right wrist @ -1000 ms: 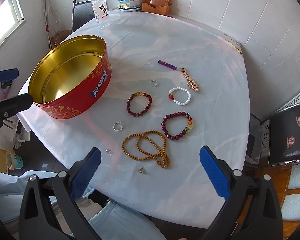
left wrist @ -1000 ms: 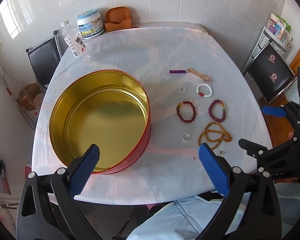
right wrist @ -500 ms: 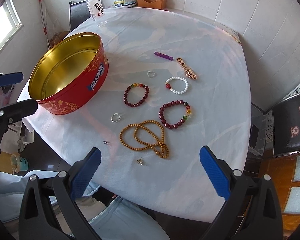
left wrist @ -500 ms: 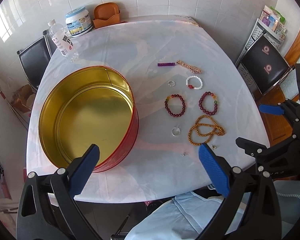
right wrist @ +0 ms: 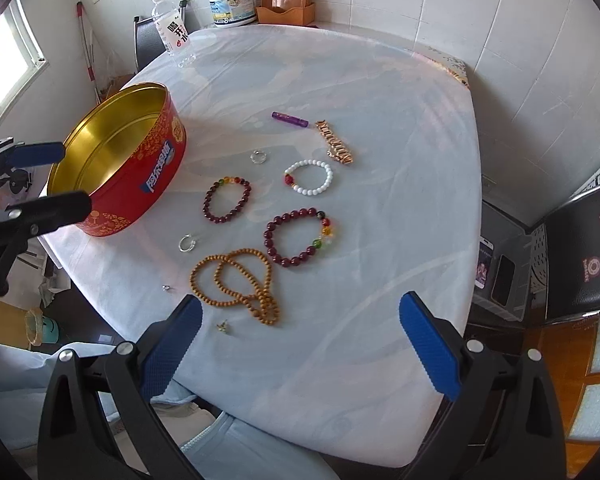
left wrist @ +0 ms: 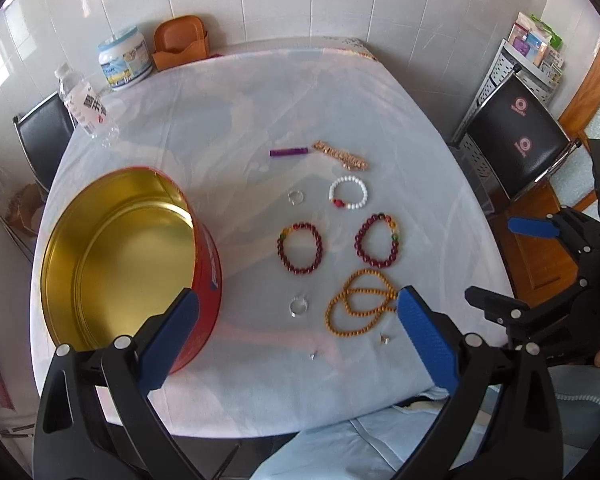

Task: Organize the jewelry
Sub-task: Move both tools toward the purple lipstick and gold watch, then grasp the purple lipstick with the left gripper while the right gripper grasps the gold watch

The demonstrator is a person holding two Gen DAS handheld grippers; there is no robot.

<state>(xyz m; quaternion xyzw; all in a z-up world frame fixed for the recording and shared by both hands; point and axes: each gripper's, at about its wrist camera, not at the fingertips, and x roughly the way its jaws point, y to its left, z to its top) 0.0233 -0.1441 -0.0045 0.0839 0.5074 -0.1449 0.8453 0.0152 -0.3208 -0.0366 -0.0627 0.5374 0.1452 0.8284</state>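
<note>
A table [left wrist: 260, 80] draped in a pale cloth fills both views, with the person's light blue sleeves at its near edge. On it, ahead and to the left of the left gripper [left wrist: 296, 336], stands a round red tin [left wrist: 116, 260], lid off, its gold inside bare; the gripper's left finger overlaps the tin's near rim in the left wrist view. Both grippers hang above the table's near edge with fingers spread wide and nothing between them; the right gripper [right wrist: 300, 340] sits off to the right of the left one.

The jewelry lies loose on the cloth, right of the tin and ahead of both grippers. Nearest the right gripper is a coiled string of brown wooden beads [right wrist: 240, 280], its end passing behind the left gripper's right finger in the left wrist view. Just beyond it lie two dark red bead bracelets [right wrist: 298, 236] [right wrist: 227, 199], then a white bead bracelet [right wrist: 310, 178], a gold chain bracelet [right wrist: 335, 148] and a purple tube [right wrist: 290, 119]. Two silver rings [right wrist: 188, 243] [right wrist: 257, 156] lie on the tin's side of the bracelets, and two tiny metal pieces [right wrist: 222, 326] [right wrist: 165, 288] lie closest to the grippers.

At the far wall stand a water bottle [left wrist: 82, 100], a white tub [left wrist: 124, 58] and an orange holder [left wrist: 180, 42].
</note>
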